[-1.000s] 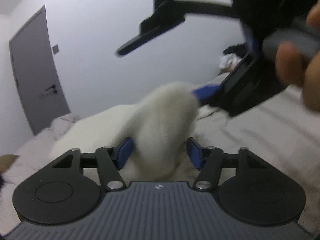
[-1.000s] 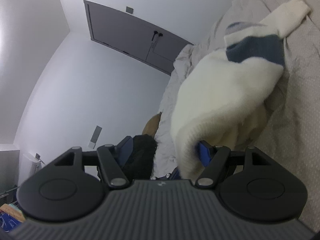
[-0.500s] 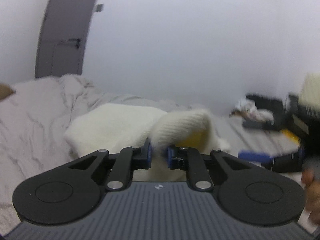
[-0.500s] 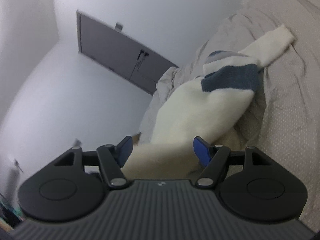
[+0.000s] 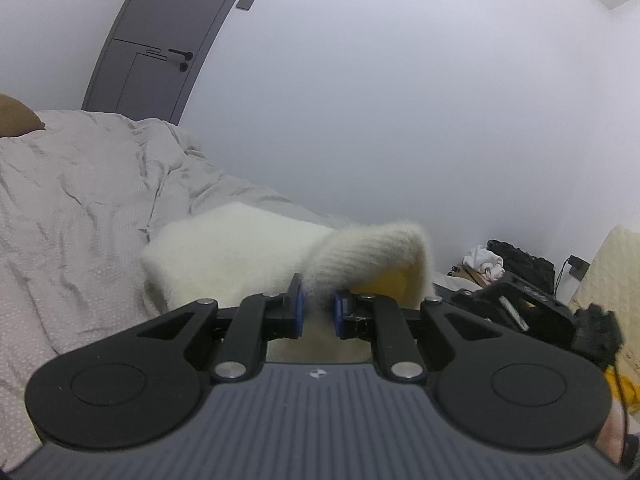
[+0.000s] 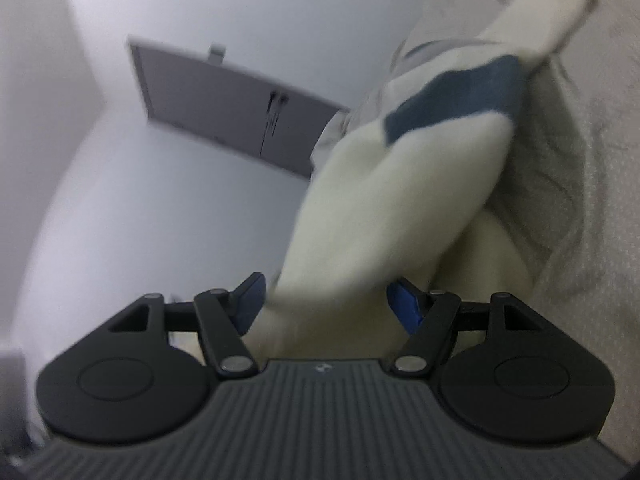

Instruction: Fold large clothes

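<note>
A fluffy cream sweater point(image 5: 232, 252) with a dark blue band point(image 6: 456, 104) lies on the bed. My left gripper point(image 5: 318, 310) is shut on a ribbed cream edge of the sweater point(image 5: 372, 252) and holds it up off the bed. My right gripper point(image 6: 328, 302) is open, its blue pads wide apart, with the sweater's cream body point(image 6: 384, 208) lying between them. The right gripper also shows at the right of the left wrist view point(image 5: 532, 312). A cream sleeve point(image 6: 552, 4) stretches away at the top right.
The bed has a rumpled grey cover point(image 5: 68, 208). A grey door point(image 5: 156, 48) stands in the white wall behind. A pile of dark and white clothes point(image 5: 504, 260) lies at the far right, beside a cream quilted surface point(image 5: 616, 264).
My left gripper has closed on the sweater's ribbed edge and turned towards the door and wall. My right gripper has let go of the sweater and now stands open.
</note>
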Demonstrator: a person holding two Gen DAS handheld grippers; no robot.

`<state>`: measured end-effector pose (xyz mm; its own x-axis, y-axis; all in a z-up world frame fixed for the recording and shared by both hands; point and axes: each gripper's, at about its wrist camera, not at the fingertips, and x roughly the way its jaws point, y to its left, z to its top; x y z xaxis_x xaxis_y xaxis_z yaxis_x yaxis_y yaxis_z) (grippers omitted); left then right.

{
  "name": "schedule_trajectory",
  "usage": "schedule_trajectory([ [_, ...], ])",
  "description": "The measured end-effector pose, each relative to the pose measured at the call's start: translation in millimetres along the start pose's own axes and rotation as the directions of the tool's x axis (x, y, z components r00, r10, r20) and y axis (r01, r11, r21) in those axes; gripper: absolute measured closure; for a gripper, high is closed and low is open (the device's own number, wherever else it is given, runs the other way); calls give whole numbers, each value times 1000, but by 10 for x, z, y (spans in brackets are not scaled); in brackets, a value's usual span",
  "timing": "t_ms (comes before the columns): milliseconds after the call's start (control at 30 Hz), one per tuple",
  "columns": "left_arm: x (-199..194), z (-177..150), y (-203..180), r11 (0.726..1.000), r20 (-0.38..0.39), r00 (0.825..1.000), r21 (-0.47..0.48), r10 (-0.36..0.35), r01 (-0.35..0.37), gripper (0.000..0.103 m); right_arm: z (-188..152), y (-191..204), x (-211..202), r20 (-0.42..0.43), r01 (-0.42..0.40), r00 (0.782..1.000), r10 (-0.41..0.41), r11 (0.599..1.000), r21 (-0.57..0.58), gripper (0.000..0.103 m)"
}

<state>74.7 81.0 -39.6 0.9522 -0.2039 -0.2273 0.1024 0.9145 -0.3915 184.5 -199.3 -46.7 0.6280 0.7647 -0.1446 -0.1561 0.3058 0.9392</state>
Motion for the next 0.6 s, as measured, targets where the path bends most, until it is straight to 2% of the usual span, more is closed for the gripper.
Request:
schedule_trajectory([
  [67,47,0,6,1000,5,1000,-6,-6,6,87,68,-142,-7,44,10,999,-13,997,75,36],
  [100,32,6,4,1000,9,1000,-7,-9,9,87,107,-211,-14,61,5,998,-12,994,107,54],
  [167,18,5,-2,1000,13,1000,-2,-8,8,87,145,-228,-26,64,25,997,-33,994,109,75],
  [200,8,7,-8,1000,16,1000,0,-6,6,87,160,-178,-34,53,45,997,-49,996,73,80],
  [300,-92,28,-26,1000,48,999,3,-5,5,88,123,101,-137,85,49,995,-42,996,-76,86],
  [400,-269,74,-73,1000,88,996,29,-8,6,88,82,402,-357,131,15,991,7,986,-166,88],
  [600,-708,208,-229,998,121,991,44,-57,52,88,-126,848,-838,143,16,989,36,937,-348,89],
])
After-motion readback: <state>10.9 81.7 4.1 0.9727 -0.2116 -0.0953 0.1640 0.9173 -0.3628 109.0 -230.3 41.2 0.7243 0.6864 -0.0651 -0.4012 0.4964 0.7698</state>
